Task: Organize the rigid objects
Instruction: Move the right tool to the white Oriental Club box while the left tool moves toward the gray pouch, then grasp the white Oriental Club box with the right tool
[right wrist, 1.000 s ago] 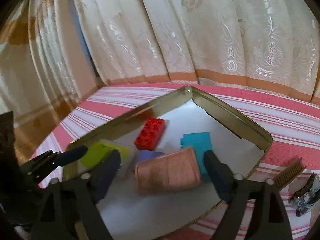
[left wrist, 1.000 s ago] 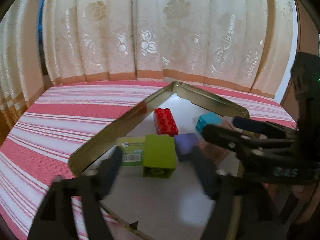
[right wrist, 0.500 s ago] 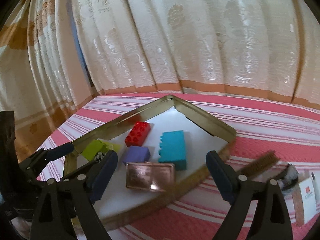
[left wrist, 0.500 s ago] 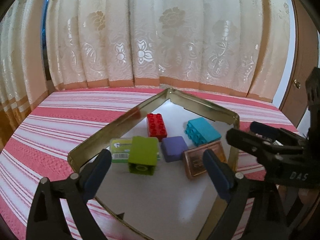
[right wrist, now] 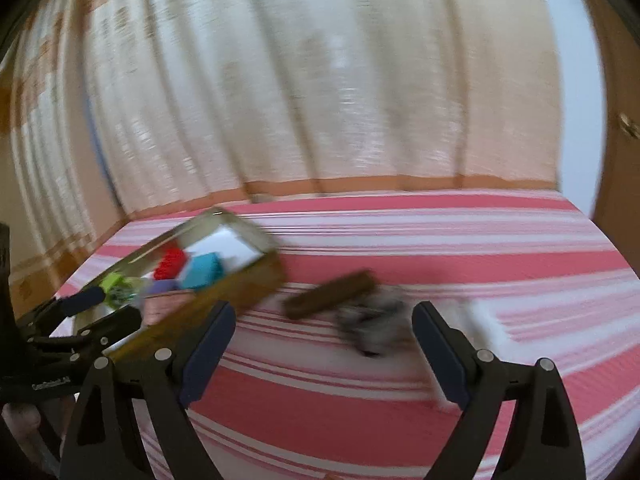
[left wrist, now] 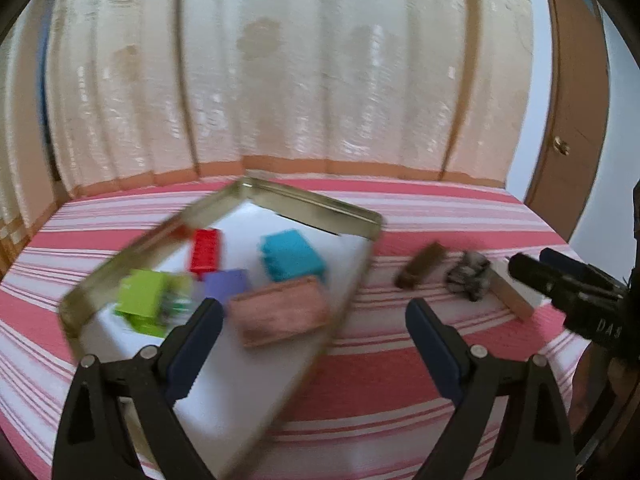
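A shallow gold tin tray point(left wrist: 312, 204) lies on the striped cloth and holds a red brick point(left wrist: 205, 249), a teal brick point(left wrist: 292, 255), a purple block point(left wrist: 226, 282), a green block point(left wrist: 142, 298) and a copper-pink box point(left wrist: 280, 314). My left gripper point(left wrist: 312, 344) is open and empty above the tray's near right edge. My right gripper point(right wrist: 322, 354) is open and empty over the cloth, right of the tray point(right wrist: 244, 284). A brown brush point(right wrist: 332, 294), a grey crumpled object point(right wrist: 370, 330) and a white box point(right wrist: 486, 322) lie ahead of it.
The red and white striped cloth point(left wrist: 400, 392) covers the surface. Lace curtains point(left wrist: 280, 80) hang behind it. A wooden door point(left wrist: 576, 120) stands at the right. The brush point(left wrist: 422, 264), grey object point(left wrist: 468, 276) and white box point(left wrist: 514, 296) lie right of the tray.
Both grippers have pulled back and swung right. The copper-pink box, which was between the right gripper's fingers, now lies in the tray. The brush, grey object and white box have come into view.
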The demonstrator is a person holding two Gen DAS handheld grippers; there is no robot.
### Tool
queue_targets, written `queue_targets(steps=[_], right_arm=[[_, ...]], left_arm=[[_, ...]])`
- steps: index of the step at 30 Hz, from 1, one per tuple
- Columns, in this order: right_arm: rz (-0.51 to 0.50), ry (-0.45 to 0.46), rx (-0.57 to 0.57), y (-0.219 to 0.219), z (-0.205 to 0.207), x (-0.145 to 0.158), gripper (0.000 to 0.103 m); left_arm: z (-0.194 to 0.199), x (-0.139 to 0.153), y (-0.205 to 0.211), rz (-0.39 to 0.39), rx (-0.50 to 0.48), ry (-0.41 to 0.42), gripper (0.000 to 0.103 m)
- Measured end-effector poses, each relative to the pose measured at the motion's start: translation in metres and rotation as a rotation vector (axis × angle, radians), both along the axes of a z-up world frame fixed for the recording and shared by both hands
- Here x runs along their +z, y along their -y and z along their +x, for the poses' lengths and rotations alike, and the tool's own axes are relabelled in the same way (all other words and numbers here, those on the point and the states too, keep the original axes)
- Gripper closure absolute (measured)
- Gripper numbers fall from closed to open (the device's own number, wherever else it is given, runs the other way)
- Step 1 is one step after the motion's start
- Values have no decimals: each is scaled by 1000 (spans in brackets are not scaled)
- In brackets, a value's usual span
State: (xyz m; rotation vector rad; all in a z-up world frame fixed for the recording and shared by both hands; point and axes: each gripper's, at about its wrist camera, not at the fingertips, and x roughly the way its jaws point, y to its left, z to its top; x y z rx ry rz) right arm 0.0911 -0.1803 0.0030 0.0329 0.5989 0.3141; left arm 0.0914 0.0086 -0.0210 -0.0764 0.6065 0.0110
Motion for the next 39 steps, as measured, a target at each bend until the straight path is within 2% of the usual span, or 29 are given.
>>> queue_targets(steps=[5,11,14,17,22,24,27,34,38,39], right_arm=[[-10,-12,-132,57,-4,-5,11],[-25,-33,-152,80,-8,-10,11],[-25,-66,-153,82,-3,-15,12],[-6,-94,-117,80,1,-20,22],[-14,-98,-36,64,5,-21,25],[-17,-110,-18,61,9,-22,29],[-25,-130,3,56,15,-25,30],[-35,-187,2,54,27,-32,30],[-82,-254,-12,48,37,-42,30],[-91,-270,-17,47,40,-45,38]], left_arm=[[9,-11,45,11,-68,-29,9],[26,-20,77,5,-117,-63,9],[35,-23,85,-1,-126,-80,9],[44,-28,88,-8,-128,-103,9],[50,-34,83,-36,-121,-125,9],[49,-34,81,-43,-115,-124,9],[50,-35,78,-61,-112,-127,9],[48,-35,76,-74,-112,-115,9],[48,-35,76,-71,-116,-111,9],[48,-35,76,-72,-116,-110,9]])
